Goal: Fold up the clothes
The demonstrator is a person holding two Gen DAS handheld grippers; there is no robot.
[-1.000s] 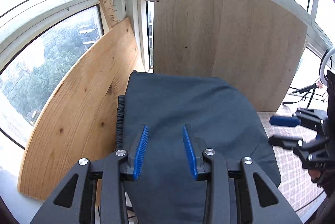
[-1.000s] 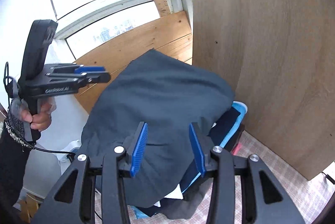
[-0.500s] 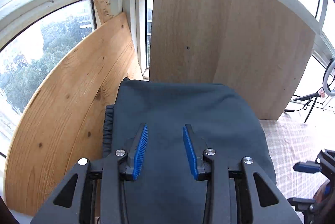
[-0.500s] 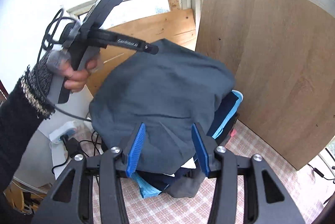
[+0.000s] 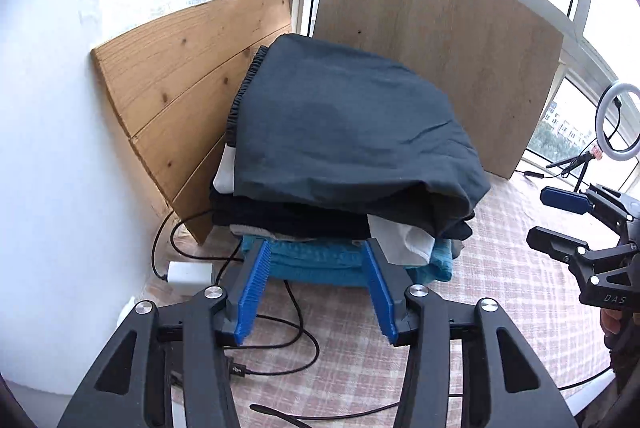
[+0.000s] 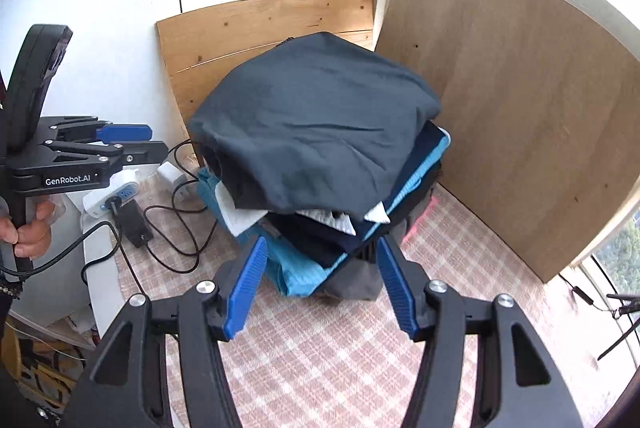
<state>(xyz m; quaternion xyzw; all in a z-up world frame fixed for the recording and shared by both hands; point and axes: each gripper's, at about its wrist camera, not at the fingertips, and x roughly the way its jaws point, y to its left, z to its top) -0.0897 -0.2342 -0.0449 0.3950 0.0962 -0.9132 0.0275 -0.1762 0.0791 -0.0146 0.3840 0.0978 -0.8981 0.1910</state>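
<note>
A folded dark grey garment [image 5: 344, 124] [image 6: 316, 116] lies on top of a stack of folded clothes, over black, white and teal [image 5: 320, 262] layers. The stack stands on a checked cloth [image 6: 340, 348] in the corner. My left gripper [image 5: 316, 248] hangs in front of the stack's base with its jaws opening and nothing between them. It also shows at the left edge of the right wrist view as the left gripper [image 6: 132, 142], held by a hand [image 6: 28, 236]. My right gripper [image 6: 322, 244] is short of the stack, jaws opening, nothing held.
A pine board [image 5: 180, 76] and a brown panel [image 5: 440, 48] lean against the windows behind the stack. A white charger [image 5: 188, 274], a power strip [image 6: 116, 194] and black cables [image 5: 288, 332] lie left of it. A ring light [image 5: 616, 124] stands far right.
Both grippers have drawn back from above the dark garment, so the whole stack now shows. Both pairs of jaws stand wider apart. The garment stays on the stack.
</note>
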